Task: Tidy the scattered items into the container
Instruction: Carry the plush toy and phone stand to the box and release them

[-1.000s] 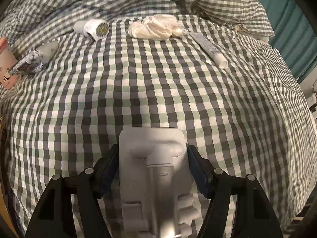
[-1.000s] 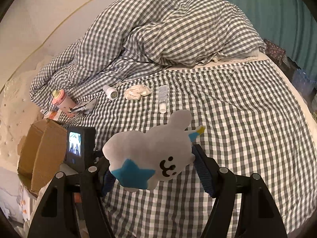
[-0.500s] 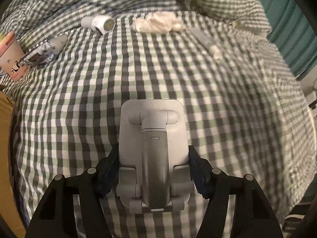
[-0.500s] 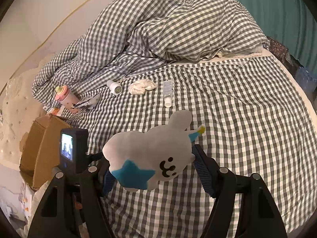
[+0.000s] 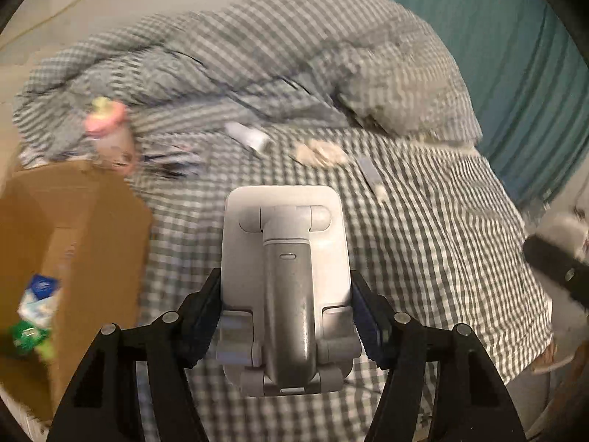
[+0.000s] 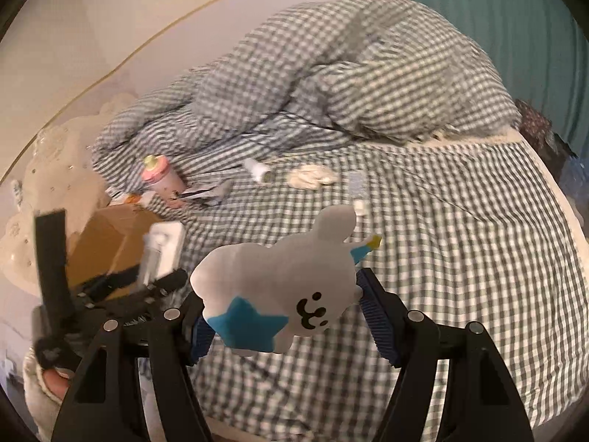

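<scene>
Both hands loaded, nothing dropped yet. Left gripper (image 5: 286, 326) clamps the stand (image 5: 285, 287); right gripper (image 6: 283, 322) clamps the plush (image 6: 279, 291). Box (image 5: 92, 221) at 9 o'clock already has a few bits inside. Farther out, 12 o'clock: cup (image 6: 162, 180), bottle (image 6: 257, 170), cloth (image 6: 311, 178), tube (image 6: 356, 188) still on the bed (image 6: 460, 258).

A crumpled checked duvet (image 6: 360, 73) lies heaped on the bed before a teal curtain (image 6: 515, 18).
</scene>
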`<state>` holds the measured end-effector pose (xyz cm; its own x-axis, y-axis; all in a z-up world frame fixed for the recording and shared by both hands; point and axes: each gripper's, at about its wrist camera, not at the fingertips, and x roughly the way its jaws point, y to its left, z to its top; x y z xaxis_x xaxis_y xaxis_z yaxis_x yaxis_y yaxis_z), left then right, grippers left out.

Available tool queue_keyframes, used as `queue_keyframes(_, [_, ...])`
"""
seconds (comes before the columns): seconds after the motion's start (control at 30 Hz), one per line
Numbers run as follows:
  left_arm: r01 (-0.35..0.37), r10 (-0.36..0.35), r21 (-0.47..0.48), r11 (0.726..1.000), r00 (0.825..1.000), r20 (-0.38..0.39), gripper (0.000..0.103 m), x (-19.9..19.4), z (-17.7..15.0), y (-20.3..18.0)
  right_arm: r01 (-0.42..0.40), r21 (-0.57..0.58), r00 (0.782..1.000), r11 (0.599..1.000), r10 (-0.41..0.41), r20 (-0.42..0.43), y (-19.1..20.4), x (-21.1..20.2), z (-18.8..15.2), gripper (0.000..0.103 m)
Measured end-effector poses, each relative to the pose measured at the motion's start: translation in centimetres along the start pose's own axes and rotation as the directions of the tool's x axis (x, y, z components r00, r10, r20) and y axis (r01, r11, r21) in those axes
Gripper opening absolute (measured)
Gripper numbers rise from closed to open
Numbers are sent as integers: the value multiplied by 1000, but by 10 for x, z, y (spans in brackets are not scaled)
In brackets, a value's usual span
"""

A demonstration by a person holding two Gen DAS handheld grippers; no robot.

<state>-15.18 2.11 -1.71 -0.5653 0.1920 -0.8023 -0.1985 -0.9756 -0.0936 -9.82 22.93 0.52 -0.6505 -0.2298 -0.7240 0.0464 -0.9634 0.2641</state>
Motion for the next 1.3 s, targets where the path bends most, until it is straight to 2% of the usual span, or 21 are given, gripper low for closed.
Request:
queue_keyframes(0.17, [-40, 44, -64, 997, 997, 57, 66, -44, -8, 53, -56, -78, 998, 995, 56, -7, 59, 6, -4, 69])
queue_keyframes(0.4, [-134, 145, -178, 975, 988, 51, 66, -71, -20, 145, -203, -225, 978, 953, 188, -89, 181, 47, 2, 69])
queue_keyframes(0.5, [-181, 194, -241, 954, 981, 31, 66, -72, -27, 191, -257, -263, 963, 930, 224, -148, 234, 74, 10, 69])
queue_keyframes(0.6, [-203, 212, -299, 932, 977, -3, 66, -60, -39, 232, -301, -284, 947, 910, 251, -200, 280, 106, 19, 69])
queue_keyframes(0.77, [-212, 205, -362, 908, 977, -58, 67, -39, -57, 274, -296, -323, 943, 899, 220, -250, 327, 154, 25, 70])
queue_keyframes(0.83, [-209, 195, -379, 901, 978, -75, 68, -31, -60, 279, -291, -331, 942, 898, 210, -261, 336, 165, 26, 72])
queue_keyframes(0.9, [-200, 183, -402, 893, 980, -80, 81, -27, -61, 284, -255, -343, 953, 904, 176, -245, 336, 170, 24, 88])
queue_keyframes(0.93, [-194, 181, -412, 890, 981, -72, 93, -28, -61, 285, -246, -343, 957, 906, 171, -234, 334, 170, 24, 88])
queue_keyframes(0.97, [-190, 183, -418, 888, 981, -57, 96, -31, -60, 284, -241, -342, 959, 908, 168, -229, 330, 169, 23, 88])
queue_keyframes(1.13, [-183, 187, -409, 894, 982, -31, 97, -38, -53, 269, -238, -282, 959, 930, 179, -220, 291, 155, 30, 88])
queue_keyframes(1.3, [-145, 147, -364, 920, 989, -23, 97, -37, -44, 230, -192, -220, 972, 957, 155, -175, 232, 124, 39, 88])
